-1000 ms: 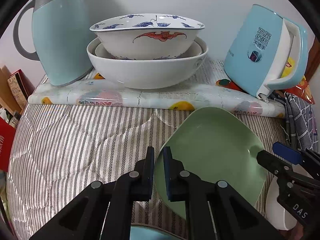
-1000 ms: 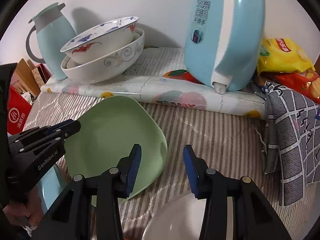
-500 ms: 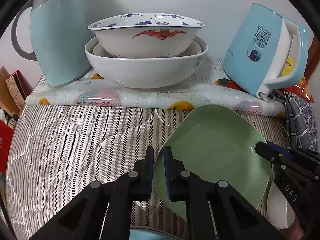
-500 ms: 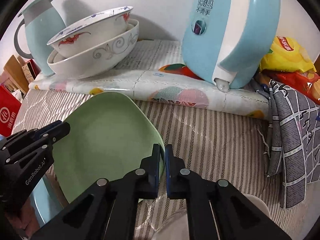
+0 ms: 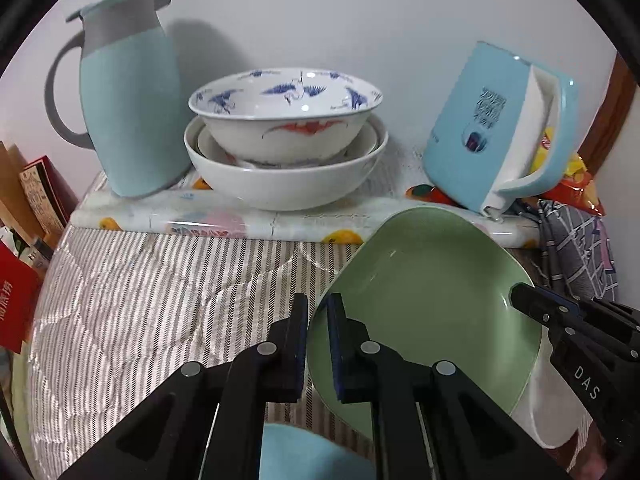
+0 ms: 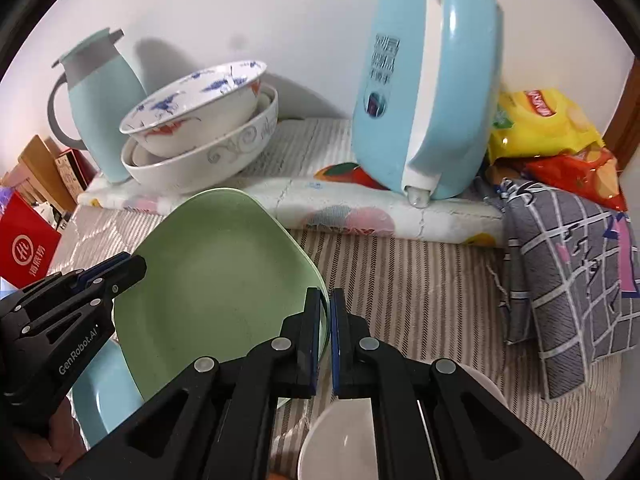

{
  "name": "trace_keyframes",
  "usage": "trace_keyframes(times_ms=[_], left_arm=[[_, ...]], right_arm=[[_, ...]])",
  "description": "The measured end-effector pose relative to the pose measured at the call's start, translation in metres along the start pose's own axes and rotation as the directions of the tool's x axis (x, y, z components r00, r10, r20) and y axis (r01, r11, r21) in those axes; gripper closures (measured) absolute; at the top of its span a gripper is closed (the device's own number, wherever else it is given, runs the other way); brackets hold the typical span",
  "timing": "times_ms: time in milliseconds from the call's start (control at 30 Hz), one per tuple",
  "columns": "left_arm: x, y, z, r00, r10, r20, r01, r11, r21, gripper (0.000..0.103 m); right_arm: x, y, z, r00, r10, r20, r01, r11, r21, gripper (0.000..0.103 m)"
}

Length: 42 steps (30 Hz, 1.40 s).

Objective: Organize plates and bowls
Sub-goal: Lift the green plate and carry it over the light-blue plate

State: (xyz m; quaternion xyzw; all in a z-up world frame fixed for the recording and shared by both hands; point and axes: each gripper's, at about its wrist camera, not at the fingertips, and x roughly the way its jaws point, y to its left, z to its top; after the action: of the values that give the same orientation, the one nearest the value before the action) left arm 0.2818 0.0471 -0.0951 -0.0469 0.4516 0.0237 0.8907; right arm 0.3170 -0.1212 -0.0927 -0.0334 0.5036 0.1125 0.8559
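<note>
Over the striped bed | your left hand-held gripper [image 5: 317, 344] and right hand-held gripper [image 6: 325, 340] each clenched opposite rims of the green plate [image 5: 428, 300] | stacked bowls [image 5: 286, 152] lay straight ahead.

I'm working in a home: a quilted striped bedcover [image 5: 140, 300], an electric kettle [image 6: 424, 120], crisp packets [image 6: 548, 128] (far right), a thermos jug [image 5: 128, 120].

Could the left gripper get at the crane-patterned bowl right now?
Probably not: the left gripper is shut on the green plate, though nothing stands before the crane-patterned bowl.
</note>
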Motion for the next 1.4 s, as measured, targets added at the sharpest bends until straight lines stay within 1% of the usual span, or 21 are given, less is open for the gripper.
trace_keyframes(times_ms=[333,767,1000,1200,1400], left_arm=[[-0.040,-0.005,-0.010,0.999,-0.014,0.043,0.014,1.000,0.007,0.093],[-0.084,-0.012,-0.042,0.996,-0.045,0.074,0.044,0.999,0.023,0.093],[-0.097,-0.014,-0.059,0.995,-0.061,0.081,0.058,0.998,0.035,0.093],[-0.104,-0.012,-0.071,0.994,-0.077,0.076,0.074,0.996,0.039,0.093],[-0.109,-0.005,-0.079,0.994,-0.084,0.077,0.081,0.996,0.037,0.093]], right_arm=[[-0.040,0.001,-0.014,0.999,0.007,0.049,-0.008,1.000,0.024,0.098],[-0.088,0.001,-0.054,0.996,-0.007,0.092,0.002,0.999,0.054,0.099],[-0.106,0.001,-0.075,0.994,-0.018,0.106,0.011,0.997,0.070,0.099],[-0.112,0.003,-0.092,0.994,-0.028,0.102,0.019,0.996,0.087,0.099],[-0.118,0.008,-0.101,0.994,-0.026,0.106,0.015,0.995,0.095,0.099]])
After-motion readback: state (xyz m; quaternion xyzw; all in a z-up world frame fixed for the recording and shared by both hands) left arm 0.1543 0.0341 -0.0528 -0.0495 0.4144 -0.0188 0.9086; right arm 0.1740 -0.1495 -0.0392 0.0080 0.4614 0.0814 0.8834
